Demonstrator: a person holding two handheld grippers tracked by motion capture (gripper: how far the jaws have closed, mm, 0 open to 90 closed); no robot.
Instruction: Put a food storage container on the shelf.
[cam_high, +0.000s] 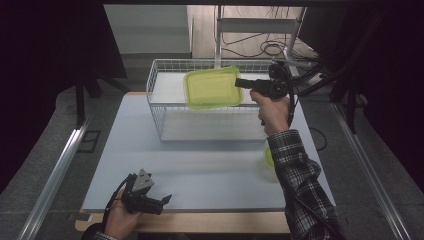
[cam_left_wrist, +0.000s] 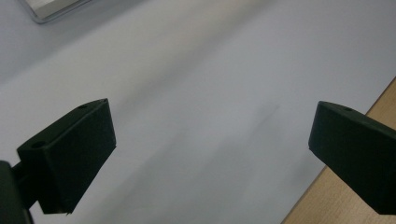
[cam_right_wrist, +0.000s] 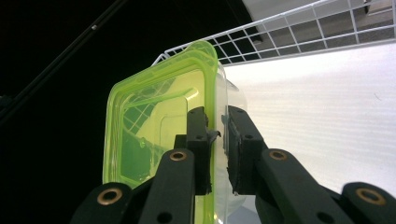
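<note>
Yellow-green translucent plastic container (cam_high: 213, 88) with lid, held above white wire basket (cam_high: 156, 107) on pale grey table (cam_high: 200, 175), rim pinched between jaws of right gripper (cam_high: 239, 82). Left gripper (cam_high: 164, 201) low at near table edge, jaws spread wide, nothing between. Second green piece (cam_high: 269, 157) partly hidden behind plaid sleeve (cam_high: 300, 175).

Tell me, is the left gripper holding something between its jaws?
No. In the left gripper view the left gripper has its jaws wide apart, with nothing but the bare white table top between them.
</note>
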